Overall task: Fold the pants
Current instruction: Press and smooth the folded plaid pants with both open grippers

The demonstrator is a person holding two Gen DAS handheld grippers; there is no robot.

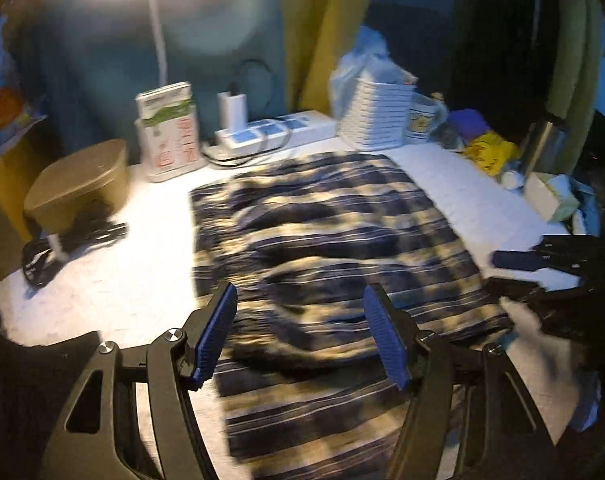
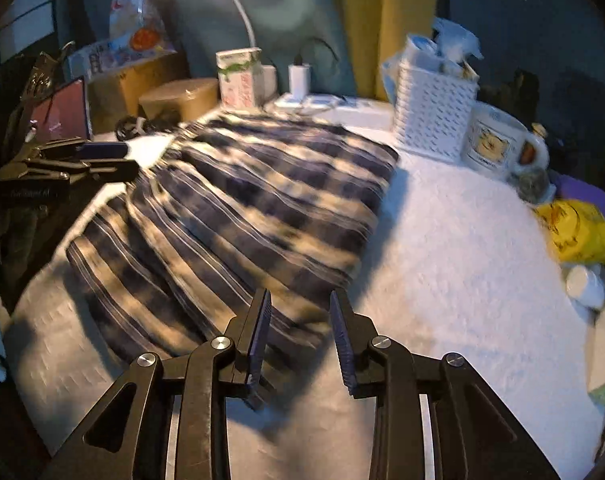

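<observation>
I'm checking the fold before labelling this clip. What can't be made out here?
- Pants: motion blur in both views smears the plaid, so layers, waistband and leg ends are unreadable.
- Their near edge: the left view's bottom edge and left tool cut it off.
- Mug print: blurred in the right view.
- Right tool: open, above the pants' corner; contact unclear.

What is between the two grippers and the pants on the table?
Nothing visible. The left gripper is open above the near part of the plaid pants; the right gripper is open at their near edge. The basket and mug stand behind them.
</observation>
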